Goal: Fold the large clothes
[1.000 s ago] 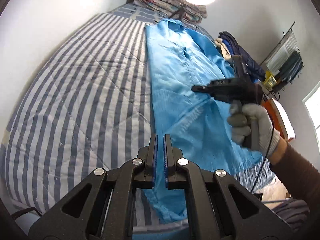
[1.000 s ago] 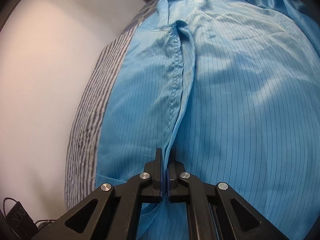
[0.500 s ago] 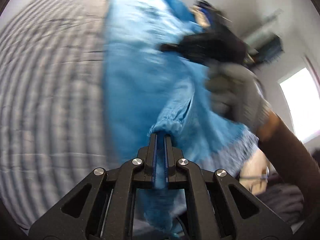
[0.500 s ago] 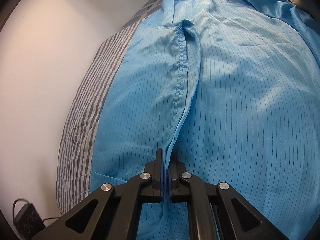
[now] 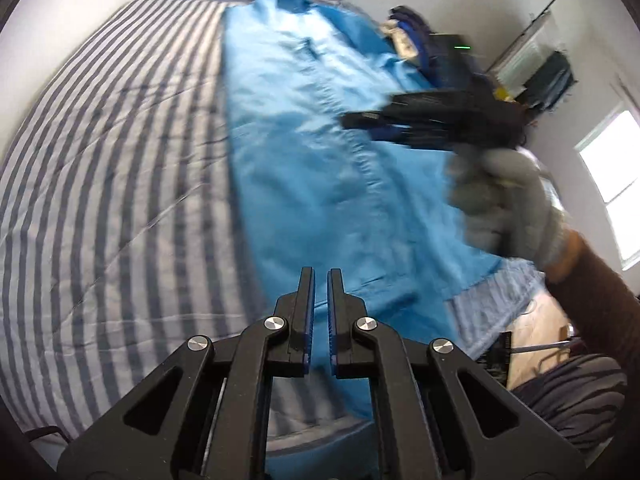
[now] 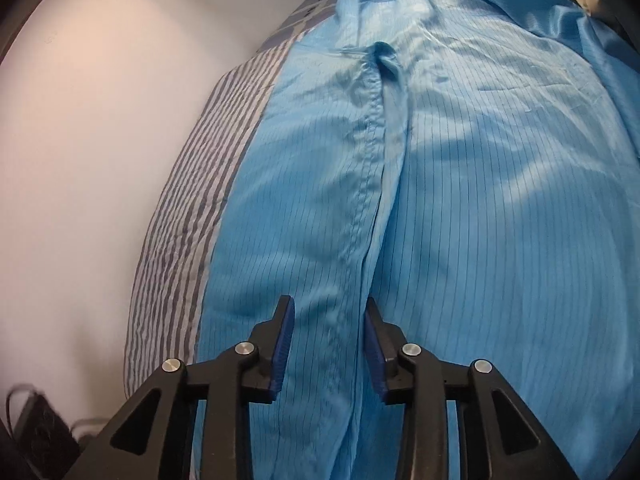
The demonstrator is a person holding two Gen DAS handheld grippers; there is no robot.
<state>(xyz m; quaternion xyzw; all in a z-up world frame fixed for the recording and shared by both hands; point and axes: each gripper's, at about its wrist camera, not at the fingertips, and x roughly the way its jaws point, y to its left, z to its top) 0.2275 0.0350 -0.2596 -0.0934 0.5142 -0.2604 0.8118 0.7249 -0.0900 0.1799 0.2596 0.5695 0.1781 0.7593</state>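
On the grey-and-white striped bedspread (image 5: 112, 168), beside a white wall (image 6: 100, 128), the light-blue pinstriped garment (image 5: 304, 168) is lying spread lengthwise. The left gripper (image 5: 321, 280) is hovering shut and empty over its near end. The right gripper (image 6: 330, 320) is opening, the garment's seam lying loose between its jaws.

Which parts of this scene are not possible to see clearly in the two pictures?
- Left wrist view: right tool and gloved hand are motion-blurred.
- Left wrist view: the blue garment's near hem is hidden behind the left tool.
- Right wrist view: the garment's right side is cut off by the lens edge.
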